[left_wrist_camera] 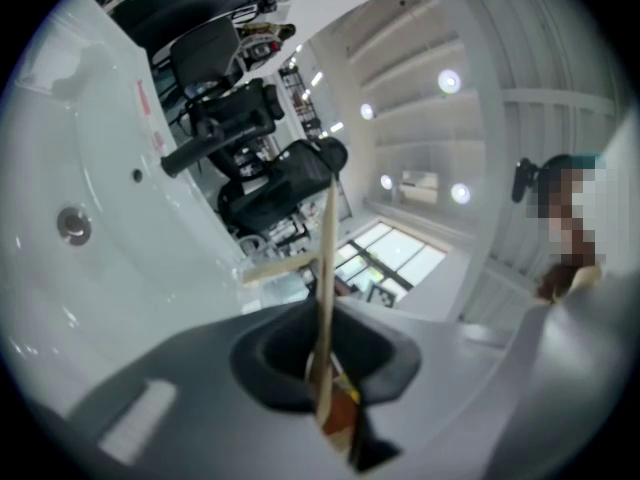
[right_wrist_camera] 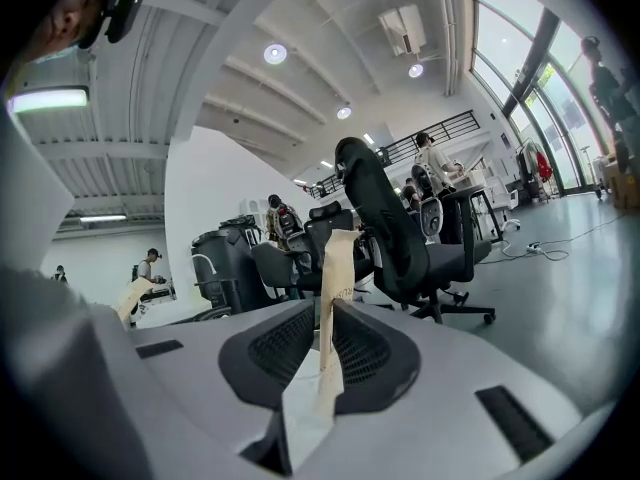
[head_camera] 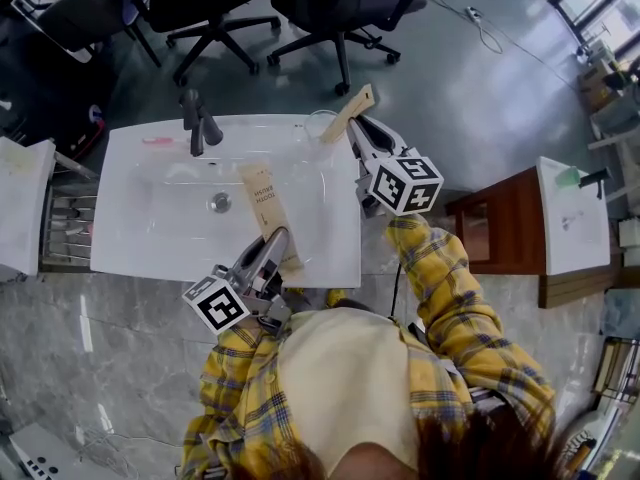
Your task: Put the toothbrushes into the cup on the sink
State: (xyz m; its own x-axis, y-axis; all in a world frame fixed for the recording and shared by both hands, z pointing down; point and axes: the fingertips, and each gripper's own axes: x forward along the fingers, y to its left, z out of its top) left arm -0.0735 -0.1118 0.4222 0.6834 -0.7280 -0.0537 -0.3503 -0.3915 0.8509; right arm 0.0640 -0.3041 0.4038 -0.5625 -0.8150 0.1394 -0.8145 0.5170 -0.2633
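Observation:
A tan toothbrush packet [head_camera: 347, 114] slants over the clear cup [head_camera: 316, 125] at the back right of the white sink [head_camera: 130, 248]. My right gripper [head_camera: 360, 131] is shut on it, and the packet's lower end overlaps the cup's rim. In the right gripper view the packet [right_wrist_camera: 333, 268] stands upright, pinched between the jaws. My left gripper [head_camera: 275, 245] is shut on a second tan packet [head_camera: 265, 203], which lies over the basin near the drain [head_camera: 221, 202]. The left gripper view shows that packet [left_wrist_camera: 325, 298] edge-on between the jaws, with the faucet [left_wrist_camera: 225, 128] beyond.
The dark faucet [head_camera: 198, 121] stands at the sink's back edge, with a small pink item [head_camera: 157, 140] left of it. Office chairs [head_camera: 335, 8] stand behind the sink. A wooden cabinet [head_camera: 500, 230] is at the right and a metal rack [head_camera: 68, 223] at the left.

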